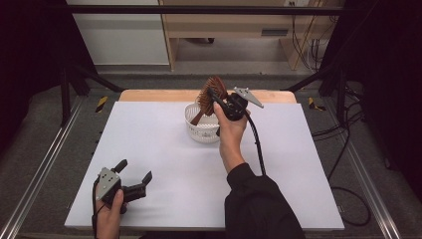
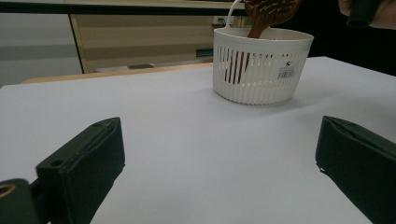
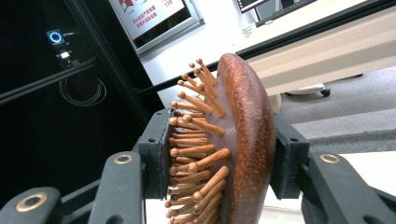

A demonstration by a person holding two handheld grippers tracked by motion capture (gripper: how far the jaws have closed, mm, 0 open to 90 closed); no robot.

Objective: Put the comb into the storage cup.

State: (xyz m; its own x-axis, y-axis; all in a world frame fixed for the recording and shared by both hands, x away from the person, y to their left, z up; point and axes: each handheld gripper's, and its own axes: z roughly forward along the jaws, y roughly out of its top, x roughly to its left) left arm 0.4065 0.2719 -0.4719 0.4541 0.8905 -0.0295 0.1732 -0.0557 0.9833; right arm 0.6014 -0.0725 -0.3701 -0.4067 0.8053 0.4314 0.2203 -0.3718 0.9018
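A: We note the right gripper [image 1: 213, 97] clamped on the head of the wooden hairbrush [image 1: 209, 94], one pad on the pegs, one on the back.

B: Agreed. The brush hangs over the white basket [image 1: 195, 130], handle dipping inside.

A: Left gripper [image 1: 134, 172]: jaws wide apart, empty, low over the white table [image 1: 149, 134], well apart from the basket.

Basket [image 1: 201, 127] blocks table [image 1: 149, 144] centre-back; near half free.

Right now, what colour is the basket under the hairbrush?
White, with slotted walls: the basket shows best in the left gripper view, the brown hairbrush handle inside it.
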